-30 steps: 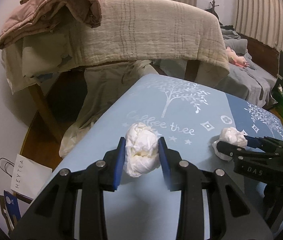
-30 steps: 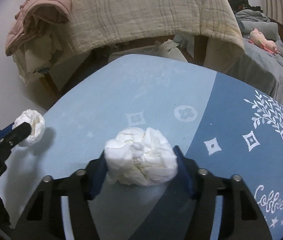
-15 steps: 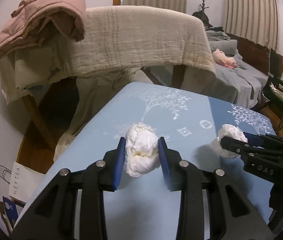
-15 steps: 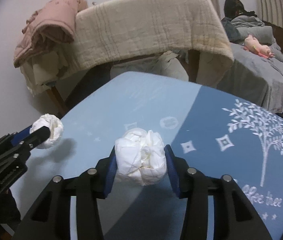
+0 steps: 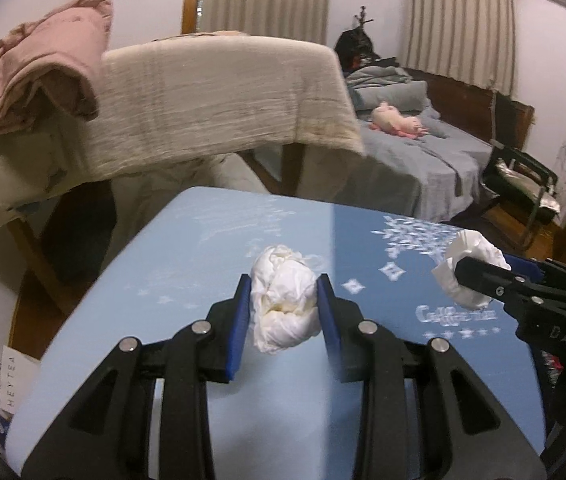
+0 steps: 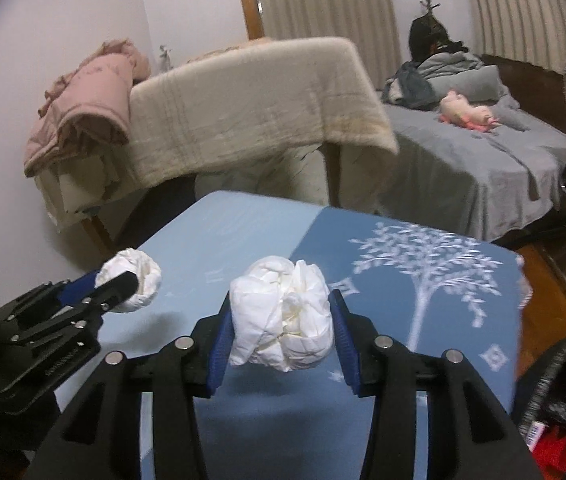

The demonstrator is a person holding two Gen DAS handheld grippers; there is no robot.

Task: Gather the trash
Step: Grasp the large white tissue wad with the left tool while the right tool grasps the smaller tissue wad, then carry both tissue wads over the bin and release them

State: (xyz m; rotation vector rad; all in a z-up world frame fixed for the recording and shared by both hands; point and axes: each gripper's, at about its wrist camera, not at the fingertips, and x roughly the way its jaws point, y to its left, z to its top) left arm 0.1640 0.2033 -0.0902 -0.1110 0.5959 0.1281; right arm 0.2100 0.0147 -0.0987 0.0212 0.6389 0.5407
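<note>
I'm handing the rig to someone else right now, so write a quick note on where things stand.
Left claw: shut on a crumpled tissue wad, held above the blue table.
Right claw: shut on a second tissue wad, also off the table.
Done: both wads picked up.
Left: drop both into the bin; a dark bin rim shows at the lower right of the right wrist view.

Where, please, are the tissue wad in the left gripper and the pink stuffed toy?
tissue wad (image 5: 283, 300): left wrist view, middle of the crumpled ball.
pink stuffed toy (image 5: 397, 123): left wrist view, its body on the bed.
</note>
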